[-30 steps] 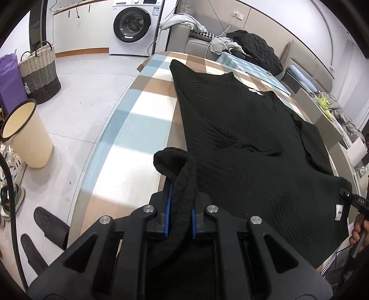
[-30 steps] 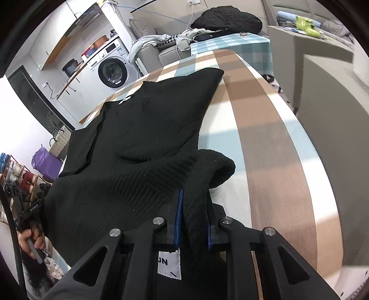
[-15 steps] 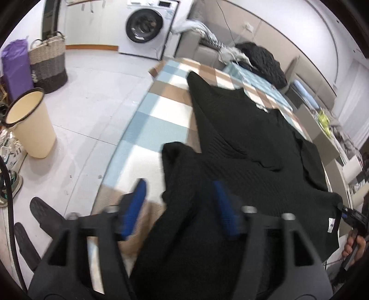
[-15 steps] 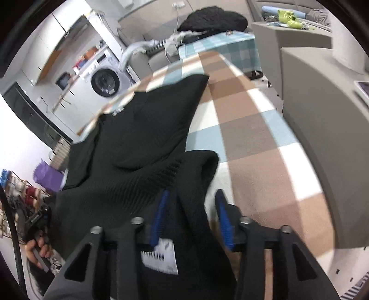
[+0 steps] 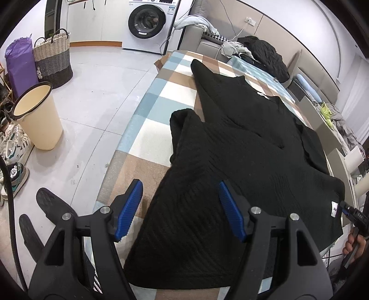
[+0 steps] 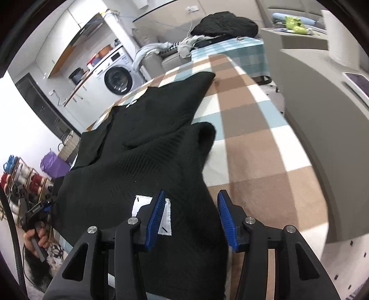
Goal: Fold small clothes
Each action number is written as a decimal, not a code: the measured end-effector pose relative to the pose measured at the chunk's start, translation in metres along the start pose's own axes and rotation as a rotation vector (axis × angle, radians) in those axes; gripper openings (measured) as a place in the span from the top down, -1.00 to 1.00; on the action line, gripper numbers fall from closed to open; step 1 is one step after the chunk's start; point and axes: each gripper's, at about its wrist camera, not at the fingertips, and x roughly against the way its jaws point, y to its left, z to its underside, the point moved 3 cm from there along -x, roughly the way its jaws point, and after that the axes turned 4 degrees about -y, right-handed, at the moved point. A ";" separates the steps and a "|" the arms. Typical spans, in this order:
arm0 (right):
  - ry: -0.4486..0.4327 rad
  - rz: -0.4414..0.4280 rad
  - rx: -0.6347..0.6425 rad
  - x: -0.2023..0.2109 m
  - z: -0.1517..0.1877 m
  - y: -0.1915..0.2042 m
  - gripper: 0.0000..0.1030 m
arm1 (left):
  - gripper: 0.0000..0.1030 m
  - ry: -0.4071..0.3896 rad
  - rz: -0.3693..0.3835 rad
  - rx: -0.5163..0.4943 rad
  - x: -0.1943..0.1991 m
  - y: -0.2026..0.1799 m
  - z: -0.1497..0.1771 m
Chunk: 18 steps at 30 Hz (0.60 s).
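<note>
On the checked table (image 5: 147, 129), you've just let go with both grippers, left (image 5: 180, 207) and right (image 6: 191, 214) fingers now spread apart, leaving the black sweater (image 5: 242, 157) hem lying loose, ready for regrasping.

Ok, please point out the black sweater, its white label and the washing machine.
black sweater (image 5: 242, 161), left wrist view, on its ribbed middle.
white label (image 6: 166, 219), right wrist view, on the tag's right half.
washing machine (image 5: 147, 22), left wrist view, on its round door.

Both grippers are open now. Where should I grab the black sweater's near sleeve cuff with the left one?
Judging by its pose, pinch the raised, folded cuff of the black sweater from the table's left edge: it humps up off the cloth, so a finger of the left gripper can slide underneath.
</note>
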 end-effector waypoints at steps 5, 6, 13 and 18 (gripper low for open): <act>0.045 -0.050 0.084 0.010 0.014 0.019 0.08 | -0.28 -0.004 0.017 -0.010 0.008 -0.007 0.004; 0.048 -0.052 0.104 0.014 0.018 0.023 0.08 | -0.27 -0.003 0.019 -0.013 0.008 -0.008 0.004; 0.021 -0.067 0.098 0.014 0.022 0.025 0.08 | -0.01 0.013 0.012 -0.025 0.005 -0.009 0.005; 0.022 -0.070 0.072 0.007 0.020 0.019 0.09 | 0.53 -0.006 -0.015 -0.014 0.010 -0.005 0.004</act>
